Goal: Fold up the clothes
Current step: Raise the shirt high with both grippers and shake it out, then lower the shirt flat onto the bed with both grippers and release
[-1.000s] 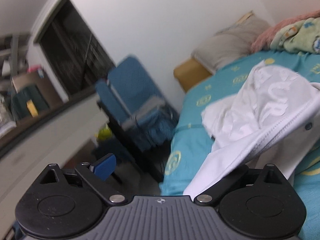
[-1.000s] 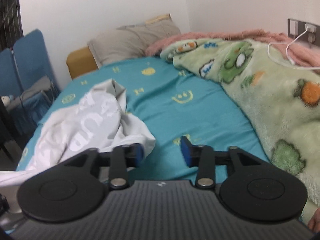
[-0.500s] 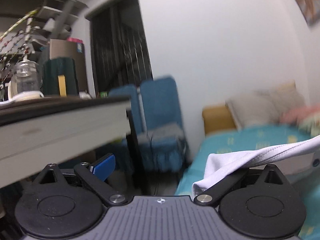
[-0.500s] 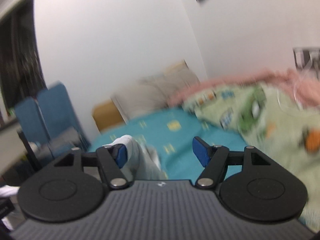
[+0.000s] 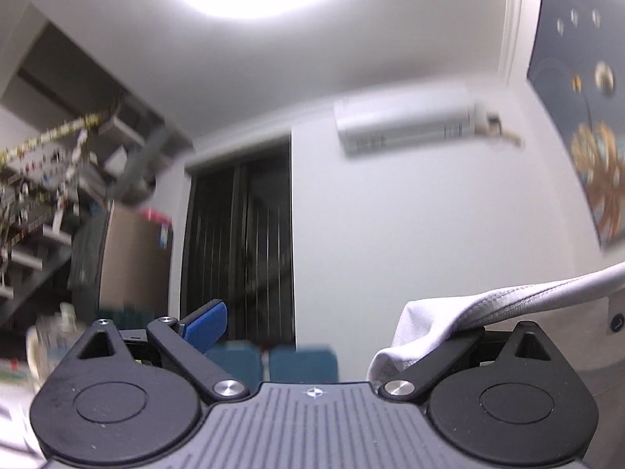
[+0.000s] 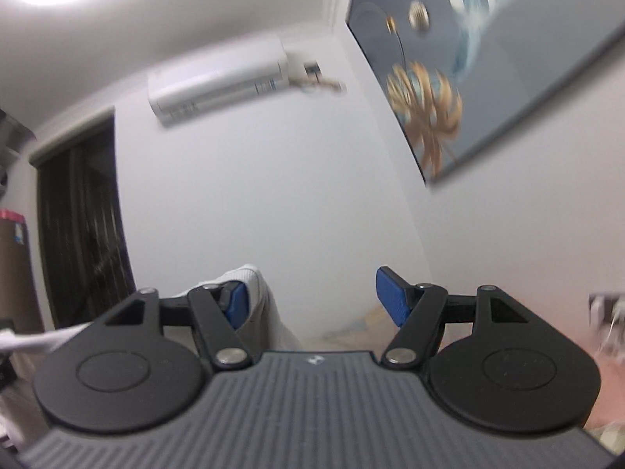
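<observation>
A white garment [image 5: 488, 308] hangs draped over the right finger of my left gripper [image 5: 324, 316], whose jaws stand wide apart; its blue left pad [image 5: 207, 322] is bare. The same white cloth [image 6: 258, 305] hangs over the left finger of my right gripper [image 6: 314, 301], whose jaws are also wide apart, with the right blue pad [image 6: 390, 297] bare. A strip of the cloth [image 6: 43, 338] runs off to the left. Both cameras point up at the walls and ceiling; the bed is hidden.
An air conditioner [image 5: 410, 129] hangs on the far wall above a dark doorway [image 5: 242, 242]. A framed picture [image 6: 488, 62] hangs on the right wall. Shelves with clutter [image 5: 43, 195] stand at the left. Blue chair tops [image 5: 269, 363] show low in the left wrist view.
Both grippers have swung sharply upward with the white garment draped over one finger each. The bed and blanket have dropped out of view; walls and ceiling now fill the frames.
</observation>
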`<state>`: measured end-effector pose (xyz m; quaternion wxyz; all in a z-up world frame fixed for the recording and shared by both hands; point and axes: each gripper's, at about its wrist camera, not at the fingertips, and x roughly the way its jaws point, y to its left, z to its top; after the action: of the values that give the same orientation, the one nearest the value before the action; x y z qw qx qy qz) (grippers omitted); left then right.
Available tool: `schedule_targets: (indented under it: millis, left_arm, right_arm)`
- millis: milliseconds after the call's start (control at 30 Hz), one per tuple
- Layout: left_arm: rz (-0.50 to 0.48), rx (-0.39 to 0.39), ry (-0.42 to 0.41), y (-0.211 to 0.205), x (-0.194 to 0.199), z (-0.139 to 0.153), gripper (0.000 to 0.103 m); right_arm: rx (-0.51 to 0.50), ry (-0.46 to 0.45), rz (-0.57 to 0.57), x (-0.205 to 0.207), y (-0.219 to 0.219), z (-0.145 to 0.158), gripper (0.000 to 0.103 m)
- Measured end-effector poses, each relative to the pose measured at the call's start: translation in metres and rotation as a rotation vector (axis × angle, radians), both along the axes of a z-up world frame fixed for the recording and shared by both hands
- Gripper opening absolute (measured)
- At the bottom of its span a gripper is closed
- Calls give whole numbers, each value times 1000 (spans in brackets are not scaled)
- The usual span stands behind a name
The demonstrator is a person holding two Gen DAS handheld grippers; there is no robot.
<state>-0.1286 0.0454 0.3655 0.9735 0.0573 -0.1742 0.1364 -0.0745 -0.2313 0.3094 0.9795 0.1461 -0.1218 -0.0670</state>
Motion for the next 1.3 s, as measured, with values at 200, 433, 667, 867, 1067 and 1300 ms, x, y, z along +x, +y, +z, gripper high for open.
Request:
schedule_targets:
  millis: [200, 433, 667, 867, 1067, 1300]
  left_arm:
    - [-62, -25, -24, -1, -81, 94, 99]
    - [-170, -44, 124, 12, -83, 109, 100]
    - [-209, -117, 305, 9, 41, 36, 99]
    - [-191, -99, 395, 12, 223, -28, 99]
    - [-148, -75, 456, -20, 404, -109, 100]
    - [-186, -126, 693, -43, 625, -279, 99]
  right_arm:
    - [-136, -88, -80, -97, 14, 76, 71]
    - [-143, 18, -69, -102, 11, 80, 71]
    - [-134, 197, -27, 1, 11, 18, 71]
    - [-91, 329, 2, 146, -1, -40, 71]
    - [-76, 392, -50, 300, -10, -96, 71]
    - [-74, 538, -55, 489, -28, -225, 70]
